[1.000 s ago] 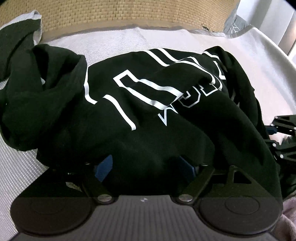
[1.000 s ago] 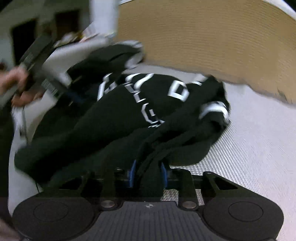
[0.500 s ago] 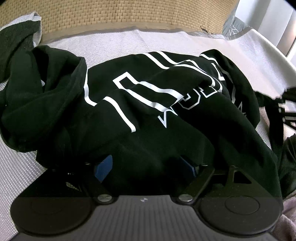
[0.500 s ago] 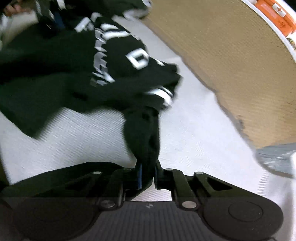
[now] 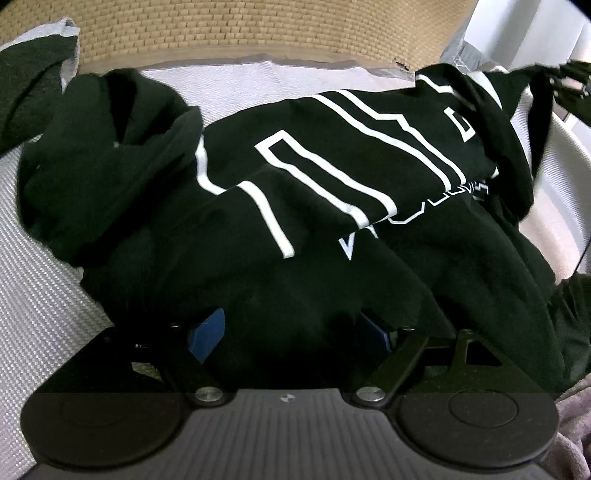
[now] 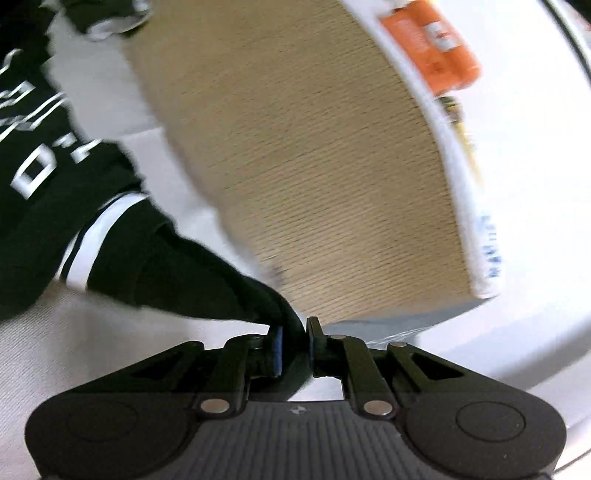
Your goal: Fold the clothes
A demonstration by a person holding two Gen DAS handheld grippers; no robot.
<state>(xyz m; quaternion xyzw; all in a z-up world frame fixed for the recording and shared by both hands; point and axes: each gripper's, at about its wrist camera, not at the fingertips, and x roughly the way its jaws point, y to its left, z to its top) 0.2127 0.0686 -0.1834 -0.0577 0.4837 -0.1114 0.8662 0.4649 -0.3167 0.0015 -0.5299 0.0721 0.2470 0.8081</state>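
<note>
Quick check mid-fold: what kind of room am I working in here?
Probably a bedroom: the black shirt lies on a white woven bedcover, backed by what looks like a woven rattan headboard.

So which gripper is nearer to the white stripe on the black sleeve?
Right. The right gripper has its jaws shut on the sleeve end, just beyond the white stripe. The left gripper sits at the black top's near edge, away from that sleeve.

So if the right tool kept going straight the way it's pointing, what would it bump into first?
Probably the woven tan mat. The right tool is shut on a black sleeve and points at the mat just past it, though the blur makes depth hard to judge.
</note>
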